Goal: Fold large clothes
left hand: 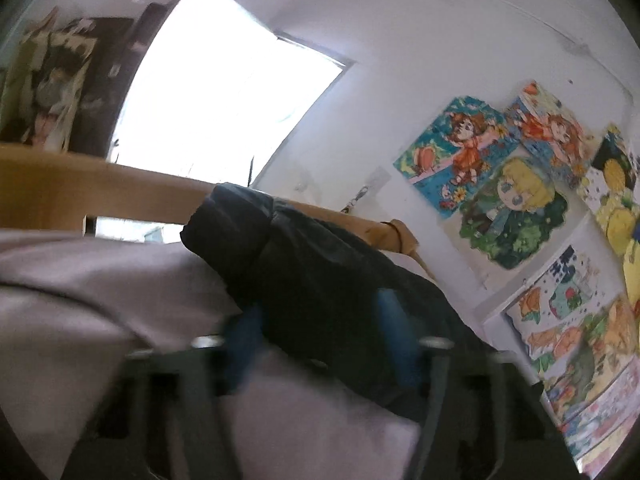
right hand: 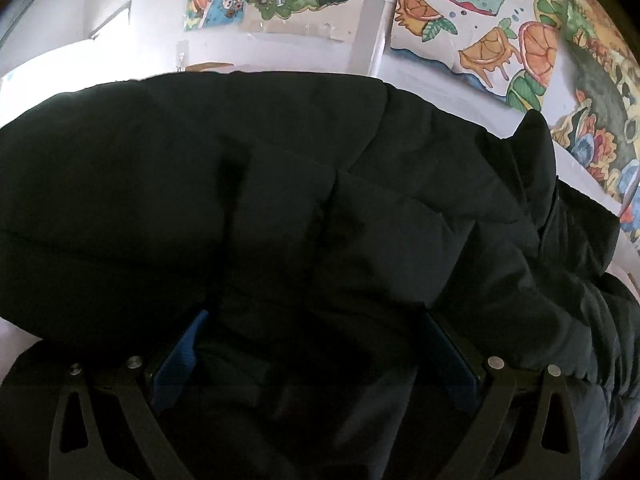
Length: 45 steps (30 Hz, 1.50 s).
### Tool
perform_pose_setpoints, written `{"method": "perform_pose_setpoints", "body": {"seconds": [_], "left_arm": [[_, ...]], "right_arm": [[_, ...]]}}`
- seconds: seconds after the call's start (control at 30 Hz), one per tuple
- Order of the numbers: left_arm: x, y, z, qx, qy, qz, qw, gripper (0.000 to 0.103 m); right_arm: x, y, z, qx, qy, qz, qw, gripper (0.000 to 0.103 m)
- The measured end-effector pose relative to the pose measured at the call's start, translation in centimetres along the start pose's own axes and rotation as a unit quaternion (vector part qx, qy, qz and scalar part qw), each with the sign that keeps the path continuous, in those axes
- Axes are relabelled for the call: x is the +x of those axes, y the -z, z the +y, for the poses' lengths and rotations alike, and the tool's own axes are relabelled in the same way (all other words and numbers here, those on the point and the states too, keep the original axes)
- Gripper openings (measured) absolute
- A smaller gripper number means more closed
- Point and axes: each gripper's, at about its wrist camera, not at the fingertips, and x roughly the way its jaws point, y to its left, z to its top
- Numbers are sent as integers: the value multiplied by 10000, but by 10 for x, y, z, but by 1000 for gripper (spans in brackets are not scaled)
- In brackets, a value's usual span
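Left gripper (left hand: pixel 320 332) comes in low at the near edge of the black puffer jacket (left hand: pixel 320 272), one blue pad on each side of a dark fold of its fabric. This view is smeared, so I cannot tell whether the pads already pinch that fold or only straddle it. The approach makes sense for folding. An edge lying flat on the lilac bedsheet (left hand: pixel 100 280) beneath the jacket is easiest to catch from the side and slightly above.

The right gripper (right hand: pixel 316 344) is pushed deep into the jacket (right hand: pixel 280 184), which fills nearly its whole view. Its jaws stand wide apart, and the blue faces of both pads still show beside the quilted bulk. I read it as released, not clamped, and set around a thick roll of padding that needs a broad bite.

The jacket lies spread on the sheet as a long, puffy heap, not yet folded into a compact shape. Its far end rises toward the wooden bed rail (left hand: pixel 80 192) behind it. Beyond the jacket is a bright window (left hand: pixel 224 92), and to the jacket's right the wall carries cartoon drawings (left hand: pixel 500 184).

With one gripper at each part of the same garment, the likely aim is to lift both points together and carry one half over the other. The slippery, springy padding may slide out of a shallow grip.
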Motion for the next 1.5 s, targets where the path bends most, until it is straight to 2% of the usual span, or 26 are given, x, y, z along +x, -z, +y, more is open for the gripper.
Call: {"method": "perform_pose_setpoints", "body": {"seconds": [0.03, 0.17, 0.23, 0.33, 0.4, 0.53, 0.63, 0.77, 0.87, 1.03, 1.17, 1.23, 1.33, 1.43, 1.5], "left_arm": [[0, -3, -2, 73, 47, 12, 10000, 9], [-6, -16, -22, 274, 544, -314, 9977, 4], [-17, -24, -41, 536, 899, -566, 9929, 4], [-35, -31, -78, 1004, 1513, -806, 9801, 4], [-50, -31, -105, 1285, 1978, -952, 9671, 3], [-72, -26, -158, 1754, 2773, -997, 9393, 3], [-84, -14, -200, 1980, 3351, -839, 9173, 2], [-99, 5, -246, 2268, 3824, -632, 8935, 2], [-108, 30, -286, 2621, 4089, -388, 8733, 1], [-111, 74, -342, 3039, 4310, 28, 8496, 1], [-103, 119, -389, 3333, 4432, 509, 8306, 0], [-96, 150, -410, 3615, 4440, 722, 8167, 0], [-86, 212, -433, 4237, 4378, 1140, 7847, 0], [-73, 281, -442, 4789, 4317, 1526, 7490, 0], [-63, 311, -439, 4985, 4258, 1722, 7352, 0]], "right_arm": [[-5, 0, -3, 59, -91, -109, 9999, 103], [-26, -4, -17, 416, -385, -504, 9971, 103], [-33, -5, -27, 597, -532, -578, 9951, 103], [-47, -10, -42, 728, -581, -613, 9938, 103], [-59, -12, -51, 716, -603, -608, 9938, 103], [-92, -9, -75, 630, -684, -638, 9936, 103], [-121, -2, -98, 556, -613, -671, 9943, 103], [-156, 17, -134, 699, -505, -639, 9942, 103], [-182, 34, -164, 909, -447, -622, 9929, 103], [-203, 64, -214, 1328, -179, -554, 9894, 103], [-210, 86, -255, 1845, -177, -622, 9807, 103], [-209, 97, -274, 2114, -259, -638, 9750, 103], [-202, 112, -302, 2584, -549, -582, 9627, 103], [-194, 128, -325, 2998, -754, -519, 9496, 103], [-186, 142, -339, 3238, -756, -416, 9422, 103]]}}
